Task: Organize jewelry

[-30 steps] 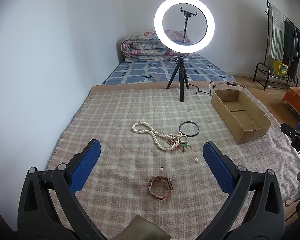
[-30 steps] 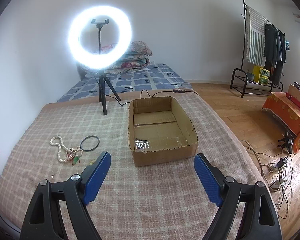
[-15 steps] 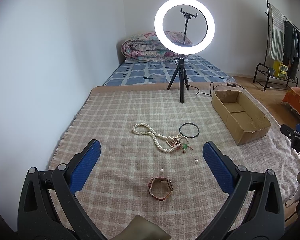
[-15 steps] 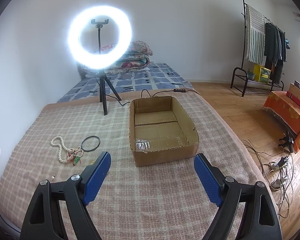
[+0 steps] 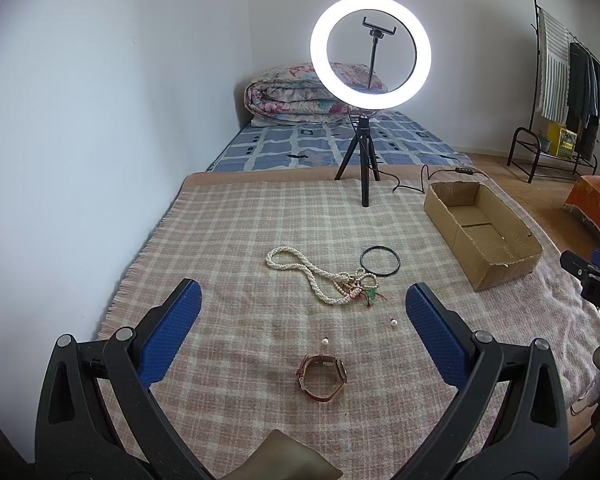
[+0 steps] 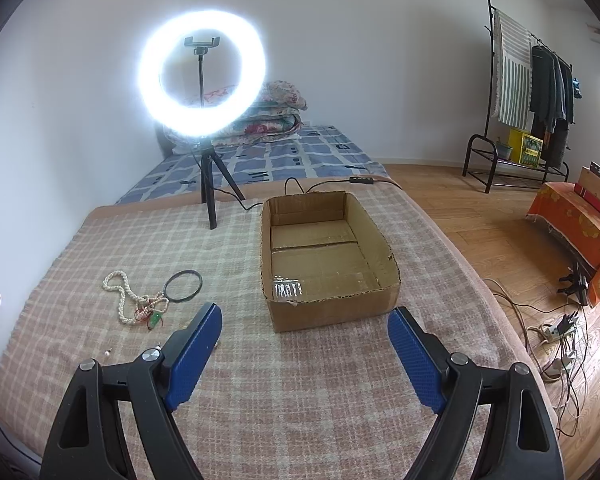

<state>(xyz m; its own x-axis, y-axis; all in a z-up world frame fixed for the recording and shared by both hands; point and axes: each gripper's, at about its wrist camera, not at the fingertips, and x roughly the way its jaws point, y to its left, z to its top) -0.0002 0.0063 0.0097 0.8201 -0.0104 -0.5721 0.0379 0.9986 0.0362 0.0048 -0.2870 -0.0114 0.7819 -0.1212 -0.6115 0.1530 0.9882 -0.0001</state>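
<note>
Plaid blanket [image 5: 228,240] on bed, ring light [image 5: 370,53] at far edge, wood floor [image 6: 480,220] right.

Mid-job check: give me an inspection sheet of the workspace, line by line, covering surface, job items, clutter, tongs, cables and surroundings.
Surface: plaid blanket, lying flat.
Job's things: pearl necklace tangled with a beaded piece; black bangle beside it; brown-strap watch nearest; two loose pearls, all apart from the cardboard box, which holds no jewelry.
Clutter: ring light on a tripod, standing on the blanket.
Tongs: left tongs open, holding nothing; right tongs open, holding nothing.
Cables: light's cord behind the box; floor wires.
Surroundings: bed with folded quilt, clothes rack.
</note>
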